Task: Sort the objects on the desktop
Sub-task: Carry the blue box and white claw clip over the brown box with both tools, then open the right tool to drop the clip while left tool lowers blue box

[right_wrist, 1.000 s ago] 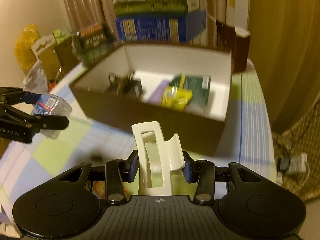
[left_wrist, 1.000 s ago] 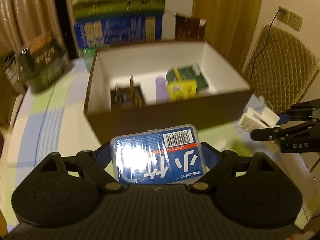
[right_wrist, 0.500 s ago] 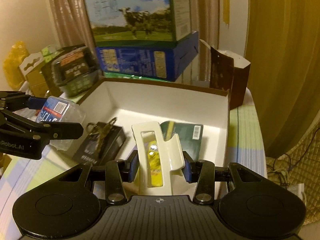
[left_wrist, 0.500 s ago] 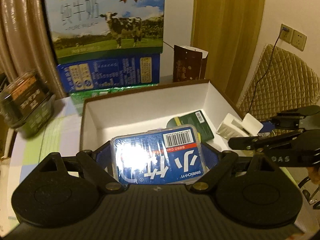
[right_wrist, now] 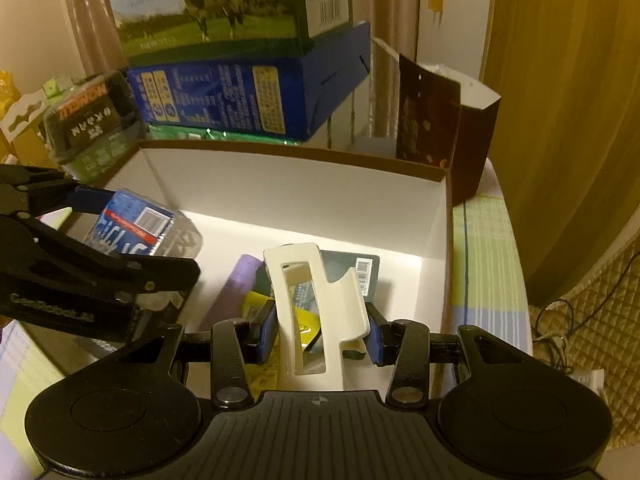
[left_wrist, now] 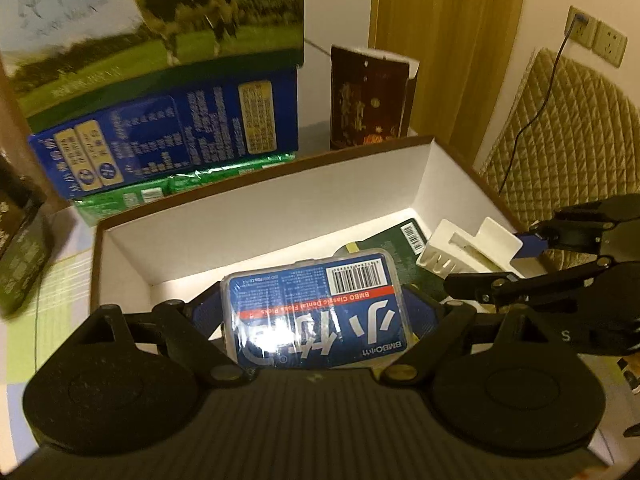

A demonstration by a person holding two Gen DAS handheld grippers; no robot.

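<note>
The left gripper (left_wrist: 320, 316) pinches a dental floss pick box (left_wrist: 318, 312) above the brown storage box (right_wrist: 296, 152); the right gripper (right_wrist: 320, 330) clamps a white plastic clip (right_wrist: 316, 312) over its right half. Both items look light and rigid, though the floss box's glossy wrap may be slippery. A purple tube (right_wrist: 234, 292), yellow packet (right_wrist: 306, 326) and green card (right_wrist: 362, 270) crowd the box floor beneath the clip.

Milk carton (left_wrist: 152, 28) atop blue box (left_wrist: 168, 140); brown paper bag (right_wrist: 444, 128) behind; quilted chair (left_wrist: 560, 140) right.
</note>
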